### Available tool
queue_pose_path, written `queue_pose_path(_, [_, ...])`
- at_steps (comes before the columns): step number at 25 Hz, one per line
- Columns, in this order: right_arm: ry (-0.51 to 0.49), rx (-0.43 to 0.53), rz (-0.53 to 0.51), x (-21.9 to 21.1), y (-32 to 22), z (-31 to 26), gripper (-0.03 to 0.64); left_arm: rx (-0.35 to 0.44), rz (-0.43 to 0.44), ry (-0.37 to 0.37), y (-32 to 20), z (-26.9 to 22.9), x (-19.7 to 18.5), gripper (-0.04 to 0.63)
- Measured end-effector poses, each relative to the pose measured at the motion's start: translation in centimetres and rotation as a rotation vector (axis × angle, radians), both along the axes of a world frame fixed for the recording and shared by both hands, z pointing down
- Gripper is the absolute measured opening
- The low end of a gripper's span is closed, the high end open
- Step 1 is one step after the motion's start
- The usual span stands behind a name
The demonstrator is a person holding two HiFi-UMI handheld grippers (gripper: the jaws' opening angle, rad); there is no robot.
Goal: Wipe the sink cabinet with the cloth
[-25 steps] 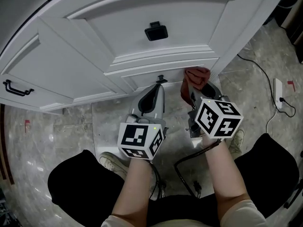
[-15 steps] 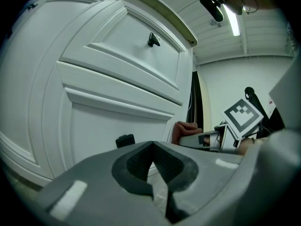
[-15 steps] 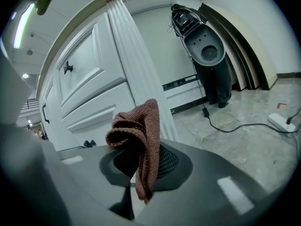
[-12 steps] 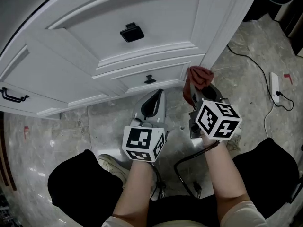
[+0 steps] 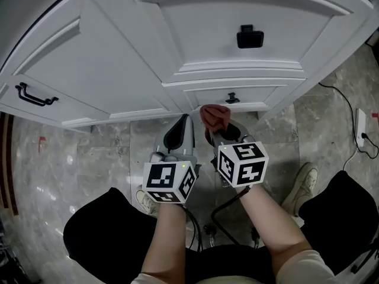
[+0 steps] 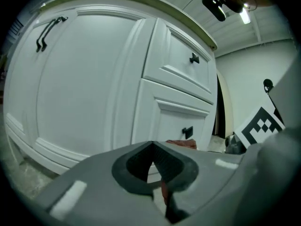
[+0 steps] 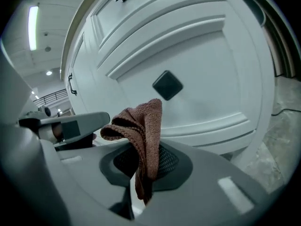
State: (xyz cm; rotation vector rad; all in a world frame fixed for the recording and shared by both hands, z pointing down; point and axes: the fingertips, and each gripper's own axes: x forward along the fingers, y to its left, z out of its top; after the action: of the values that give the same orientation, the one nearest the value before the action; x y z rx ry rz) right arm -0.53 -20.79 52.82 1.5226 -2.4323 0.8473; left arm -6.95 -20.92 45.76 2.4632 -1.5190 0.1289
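The white sink cabinet (image 5: 195, 46) fills the upper half of the head view, with panelled doors and drawer fronts. A reddish-brown cloth (image 5: 214, 116) is pinched in my right gripper (image 5: 218, 129), which is shut on it; the cloth (image 7: 141, 126) stands up from the closed jaws just short of the lower drawer front and its small black knob (image 7: 167, 84). My left gripper (image 5: 177, 136) sits beside it on the left, shut and empty, pointing at the cabinet base (image 6: 70, 140).
Black pulls mark the cabinet: a bar handle (image 5: 32, 95) on the left door, a square knob (image 5: 250, 36) on the upper drawer, a small knob (image 5: 232, 97) below. Grey marble floor (image 5: 89, 158) lies underneath. A cable and white power strip (image 5: 362, 123) lie at right. A shoe (image 5: 301, 182).
Both grippers and the cloth have shifted left along the cabinet's base, from its right corner to under the lower drawer knob. The head view has swung, so the cabinet sits further right.
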Motion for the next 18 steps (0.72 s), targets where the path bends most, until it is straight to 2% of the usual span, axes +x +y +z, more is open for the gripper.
queue_pose_path(4, [-0.008, -0.001, -0.055, -4.0, -0.9, 0.4, 0.078, 0.003, -0.054, 0.001, -0.3, -0.1, -3.5, 0.000])
queue_pose_path(8, [-0.021, -0.005, -0.079, -6.2, -1.7, 0.8, 0.078, -0.004, -0.067, -0.007, -0.4, 0.1, -5.5, 0.000])
queue_pose_path(18, [-0.045, -0.024, -0.026, -4.1, -2.5, 1.2, 0.078, -0.019, -0.059, 0.005, -0.4, 0.6, -5.3, 0.000])
